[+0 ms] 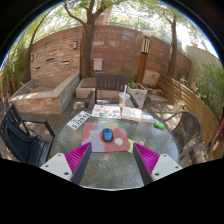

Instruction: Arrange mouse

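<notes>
A dark blue mouse [108, 134] lies on a reddish mouse mat [109, 138] in the middle of a round glass table [110, 165]. My gripper [112, 157] hovers above the near part of the table, with the mouse just ahead of and between the lines of the fingers. The fingers [77, 157] with their magenta pads stand wide apart and hold nothing.
Beyond the mat lie papers [80, 120], a tall cup [124, 100] and a green item [160, 125]. Dark metal chairs [20, 135] stand at the left and right [190, 128] of the table. A stone bench [45, 98], brick wall and trees [88, 40] lie behind.
</notes>
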{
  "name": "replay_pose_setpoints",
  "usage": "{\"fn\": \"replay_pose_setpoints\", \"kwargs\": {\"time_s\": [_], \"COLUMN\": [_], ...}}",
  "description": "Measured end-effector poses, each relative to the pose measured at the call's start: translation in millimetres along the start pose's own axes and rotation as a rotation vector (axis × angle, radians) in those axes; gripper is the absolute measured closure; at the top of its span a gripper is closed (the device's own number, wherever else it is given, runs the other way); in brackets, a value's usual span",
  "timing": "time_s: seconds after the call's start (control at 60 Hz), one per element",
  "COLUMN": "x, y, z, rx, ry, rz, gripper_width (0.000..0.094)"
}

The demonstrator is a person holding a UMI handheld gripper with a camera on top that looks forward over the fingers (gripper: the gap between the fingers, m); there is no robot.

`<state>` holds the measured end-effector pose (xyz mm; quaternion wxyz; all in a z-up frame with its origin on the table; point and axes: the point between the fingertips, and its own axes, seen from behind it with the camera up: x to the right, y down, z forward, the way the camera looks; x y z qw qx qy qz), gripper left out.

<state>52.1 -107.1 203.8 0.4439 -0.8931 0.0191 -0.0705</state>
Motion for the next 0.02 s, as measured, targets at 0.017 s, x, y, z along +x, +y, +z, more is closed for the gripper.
{"fn": "replay_pose_setpoints", "kwargs": {"time_s": [0.017], "x": [-0.1], "y": [0.2], "z": [-0.3], "rx": [-0.001], "ry": [-0.002], "rz": [0.001], "gripper_width": [0.009]}}
